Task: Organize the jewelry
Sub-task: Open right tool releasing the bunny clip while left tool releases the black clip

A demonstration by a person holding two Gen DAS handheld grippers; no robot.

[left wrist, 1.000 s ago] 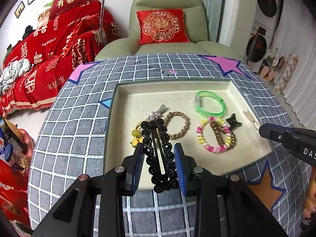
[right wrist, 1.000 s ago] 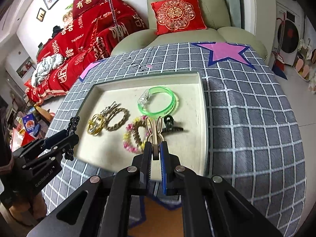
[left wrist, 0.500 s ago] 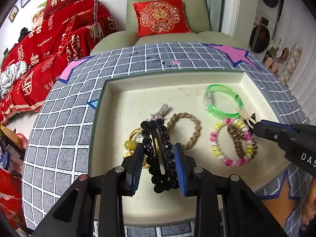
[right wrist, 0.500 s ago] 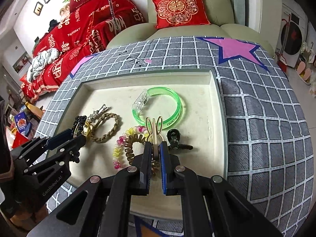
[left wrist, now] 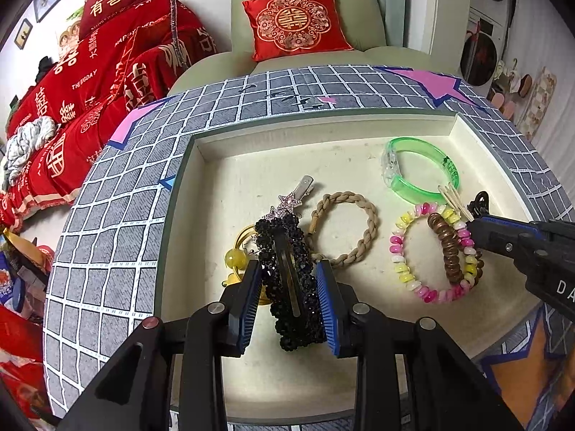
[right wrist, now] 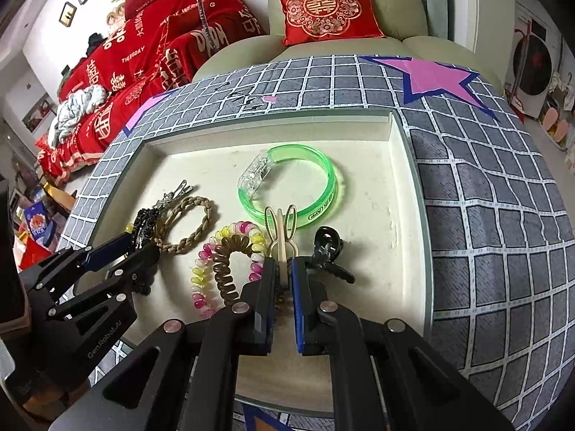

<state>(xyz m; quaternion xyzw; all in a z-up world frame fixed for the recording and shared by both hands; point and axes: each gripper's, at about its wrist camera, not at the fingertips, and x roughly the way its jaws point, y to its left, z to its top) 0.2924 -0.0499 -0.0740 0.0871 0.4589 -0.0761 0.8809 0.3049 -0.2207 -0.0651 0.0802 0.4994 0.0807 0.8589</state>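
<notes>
Grippers both clamped over tray (left wrist: 201,151): left (left wrist: 289,280) w/ black beaded clip (left wrist: 287,251), right (right wrist: 284,269) w/ beige clip (right wrist: 282,230).

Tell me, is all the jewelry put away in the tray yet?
Almost. Already lying in the tray: the green bangle, braided hair tie, beaded bracelet, brown coil tie and small black claw clip. In hand: the left claw grips the black beaded hair clip, the right claw the beige bunny-ear clip. Left: setting both down.
</notes>
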